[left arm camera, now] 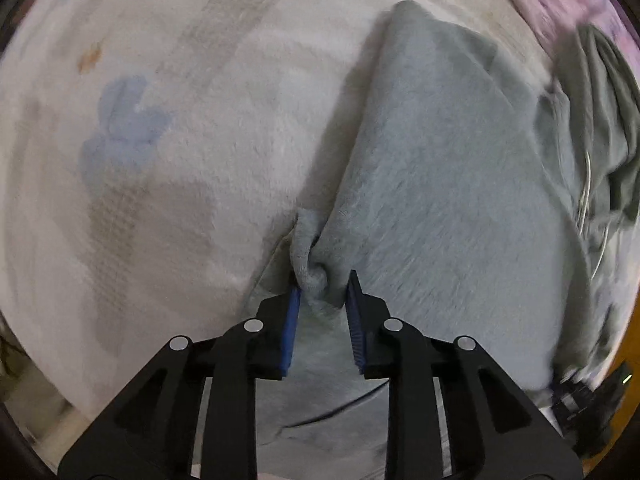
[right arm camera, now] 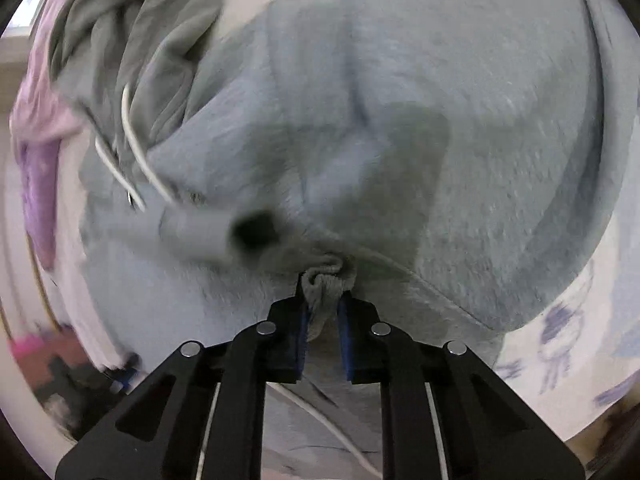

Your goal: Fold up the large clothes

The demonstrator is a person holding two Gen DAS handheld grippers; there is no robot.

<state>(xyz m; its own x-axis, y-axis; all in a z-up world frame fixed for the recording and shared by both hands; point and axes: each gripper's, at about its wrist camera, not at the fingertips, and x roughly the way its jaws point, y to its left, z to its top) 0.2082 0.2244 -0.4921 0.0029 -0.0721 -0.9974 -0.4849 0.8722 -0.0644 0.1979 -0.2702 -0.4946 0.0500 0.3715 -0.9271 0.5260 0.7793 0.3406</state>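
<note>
Here: left tongs [left arm camera: 322, 286] pinched shut on a bunched edge of the grey hoodie [left arm camera: 440, 184], blue pads [left arm camera: 294, 312] pressing a knot of fleece between them. Right tongs [right arm camera: 323, 288] likewise clamped, gripping a gathered ribbed hem of the same garment.

Outward from left tongs: body of hoodie running from 6 o'clock up toward 1 o'clock, long axis roughly along the tongs' line, a fold ridge peaking near the top of frame. Bulk of cloth lying to 2–3 o'clock of the grip, so toward the other hand. To 9–11 o'clock, only pale printed blanket [left arm camera: 160, 140], bare of garment.

Outward from right tongs: cloth spreading wide from 9 through 3 o'clock, filling most of the view; hood [right arm camera: 132, 28] bunched at 10–11 o'clock with white drawcords [right arm camera: 136, 148] trailing down from it. Blurred dark-tipped shape [right arm camera: 240, 234] at 10 o'clock, close by; identity not clear.

Judged: both grips on one lower edge, garment stretched away from both hands, hood end farthest. Next fold likely to turn on carrying the held edge forward along that long axis toward the hood; right hand seemingly nearer the hood side.

Seen only from the left: free blanket beside the garment. Seen only from the right: drawcords in full, pocket seam [right arm camera: 432, 280], pink bedding [right arm camera: 36, 120] at 9 o'clock.
</note>
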